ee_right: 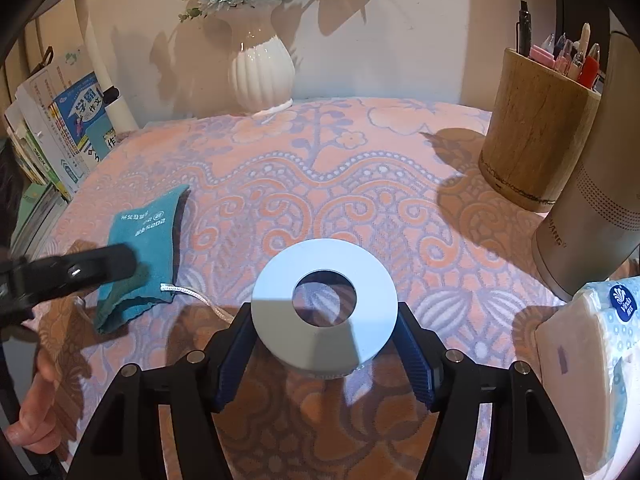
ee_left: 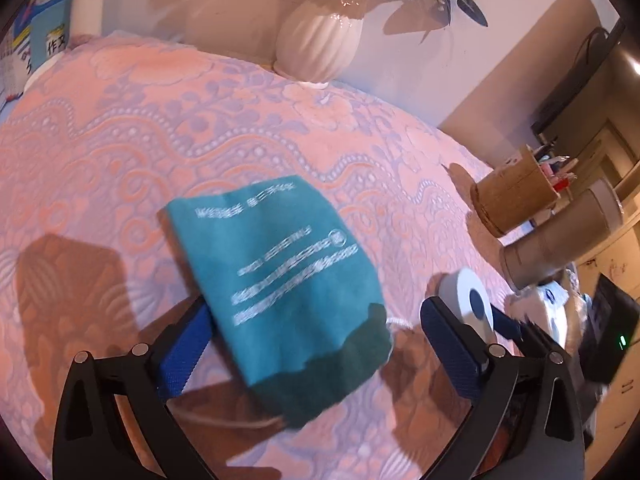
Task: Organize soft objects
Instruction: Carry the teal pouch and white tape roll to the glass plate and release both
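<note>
Gripping the white ring right, left jaws spread around the teal pouch; ring's weight could snag the pouch's cord just beside it.

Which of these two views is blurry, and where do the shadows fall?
Left wrist view: the teal pouch and its print are smeared by motion blur, with dark shadow under the left gripper. Right wrist view: sharp; the white ring and pen holder cast hard shadows on the pink cloth.

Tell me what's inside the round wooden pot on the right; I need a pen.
Sticking out of the round wooden pot are several pens and markers: one black, some pink, one red. Their lower parts and the pot's bottom are hidden by its wall.
</note>
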`<state>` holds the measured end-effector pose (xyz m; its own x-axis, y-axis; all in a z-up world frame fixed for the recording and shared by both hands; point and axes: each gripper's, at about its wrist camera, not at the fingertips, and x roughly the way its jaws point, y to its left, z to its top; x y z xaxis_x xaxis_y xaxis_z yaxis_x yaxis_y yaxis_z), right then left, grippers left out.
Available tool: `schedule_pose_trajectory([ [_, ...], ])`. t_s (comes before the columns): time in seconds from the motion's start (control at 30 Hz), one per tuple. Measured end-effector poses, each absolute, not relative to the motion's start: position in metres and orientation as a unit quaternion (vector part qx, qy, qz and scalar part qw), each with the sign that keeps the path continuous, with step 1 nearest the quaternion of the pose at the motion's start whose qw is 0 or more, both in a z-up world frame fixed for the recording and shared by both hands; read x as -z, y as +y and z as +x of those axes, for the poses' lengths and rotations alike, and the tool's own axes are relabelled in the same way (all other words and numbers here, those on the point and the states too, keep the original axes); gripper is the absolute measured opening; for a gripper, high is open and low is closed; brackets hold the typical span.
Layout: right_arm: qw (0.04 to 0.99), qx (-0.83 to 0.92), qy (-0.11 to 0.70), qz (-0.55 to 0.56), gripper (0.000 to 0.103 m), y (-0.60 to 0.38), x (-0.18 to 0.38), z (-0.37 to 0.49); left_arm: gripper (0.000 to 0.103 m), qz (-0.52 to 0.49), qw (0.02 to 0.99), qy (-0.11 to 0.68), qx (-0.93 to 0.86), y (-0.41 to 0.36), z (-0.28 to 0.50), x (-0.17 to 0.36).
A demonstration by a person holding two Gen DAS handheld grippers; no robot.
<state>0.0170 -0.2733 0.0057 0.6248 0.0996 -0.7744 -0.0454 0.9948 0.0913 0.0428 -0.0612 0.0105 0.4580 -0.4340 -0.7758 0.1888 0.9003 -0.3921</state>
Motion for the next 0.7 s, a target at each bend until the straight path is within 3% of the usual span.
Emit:
schedule_pose_trajectory([
  [0.17,0.9,-0.04,0.433,0.025,0.066,-0.272,-0.005,0.019,0.096,-0.05,0.865,0.48,0.14,-0.087,0.048,-0.008],
  [0.27,0.903,-0.042,0.427,0.028,0.065,-0.271,-0.007,0.017,0.063,0.021,0.878,0.466,0.107,-0.096,0.041,-0.008],
  [0.33,0.909,-0.046,0.414,0.03,0.063,-0.271,-0.011,0.012,0.021,0.03,0.883,0.456,0.108,-0.091,0.038,-0.012],
  [0.37,0.913,-0.047,0.404,0.029,0.063,-0.271,-0.014,0.01,0.015,0.023,0.882,0.456,0.113,-0.086,0.037,-0.014],
  [0.5,0.924,-0.049,0.378,0.033,0.063,-0.27,-0.03,-0.001,0.012,-0.053,0.89,0.416,0.178,-0.067,0.023,-0.042],
  [0.7,0.939,-0.045,0.336,0.05,0.062,-0.281,-0.08,-0.021,0.011,-0.04,0.908,0.359,0.211,-0.083,0.004,-0.092],
])
